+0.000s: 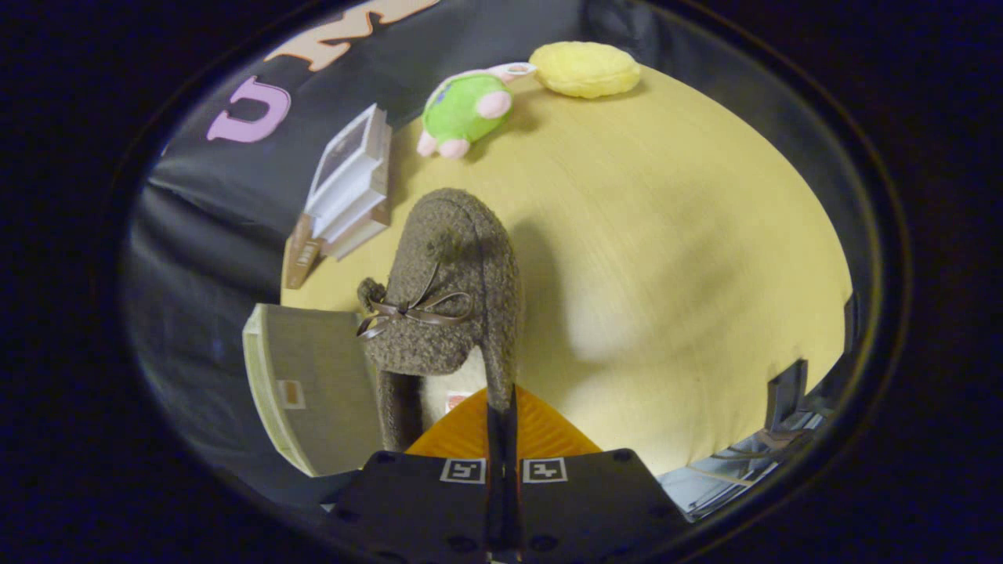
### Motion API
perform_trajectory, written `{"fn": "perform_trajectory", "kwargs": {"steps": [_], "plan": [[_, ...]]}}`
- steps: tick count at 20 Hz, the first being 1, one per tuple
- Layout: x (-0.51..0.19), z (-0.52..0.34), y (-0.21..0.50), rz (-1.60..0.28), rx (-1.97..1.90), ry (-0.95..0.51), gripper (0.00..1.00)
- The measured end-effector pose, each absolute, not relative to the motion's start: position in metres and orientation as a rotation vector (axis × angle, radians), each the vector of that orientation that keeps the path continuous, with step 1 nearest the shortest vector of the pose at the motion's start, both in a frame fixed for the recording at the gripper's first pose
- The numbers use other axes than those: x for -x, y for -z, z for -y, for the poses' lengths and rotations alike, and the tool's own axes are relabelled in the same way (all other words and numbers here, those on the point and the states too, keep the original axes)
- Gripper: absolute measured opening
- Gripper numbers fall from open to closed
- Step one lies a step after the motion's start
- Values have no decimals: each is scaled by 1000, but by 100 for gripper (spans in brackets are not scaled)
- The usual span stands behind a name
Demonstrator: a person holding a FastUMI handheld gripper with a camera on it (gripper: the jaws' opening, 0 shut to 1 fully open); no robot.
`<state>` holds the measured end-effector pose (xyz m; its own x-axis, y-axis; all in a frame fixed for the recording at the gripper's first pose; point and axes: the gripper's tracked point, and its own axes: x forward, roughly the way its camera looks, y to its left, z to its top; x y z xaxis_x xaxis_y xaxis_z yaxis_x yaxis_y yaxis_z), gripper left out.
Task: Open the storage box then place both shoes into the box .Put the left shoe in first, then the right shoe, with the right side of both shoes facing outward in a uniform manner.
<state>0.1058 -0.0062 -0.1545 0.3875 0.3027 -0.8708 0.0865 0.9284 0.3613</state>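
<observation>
A fuzzy brown slipper shoe with a thin bow hangs from my gripper, which is shut on the shoe's heel-side rim. The shoe's toe points away from me, raised above the yellow table. Just left of the shoe stands the grey storage box, its pale rim toward me. Whether the box is open is unclear from here.
A white drawer unit stands beyond the box at the table's left edge. A green plush toy and a yellow cushion lie at the far side. The table's near right edge meets some dark hardware.
</observation>
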Motion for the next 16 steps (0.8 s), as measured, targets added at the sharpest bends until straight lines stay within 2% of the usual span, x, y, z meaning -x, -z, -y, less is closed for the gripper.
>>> {"fn": "perform_trajectory", "kwargs": {"steps": [8, 12, 16], "plan": [[-80, -105, 31, -1059, -477, -442, 3], [-59, -164, 20, -1095, -425, -556, 3], [-49, -217, 38, -1152, -345, -614, 3]]}}
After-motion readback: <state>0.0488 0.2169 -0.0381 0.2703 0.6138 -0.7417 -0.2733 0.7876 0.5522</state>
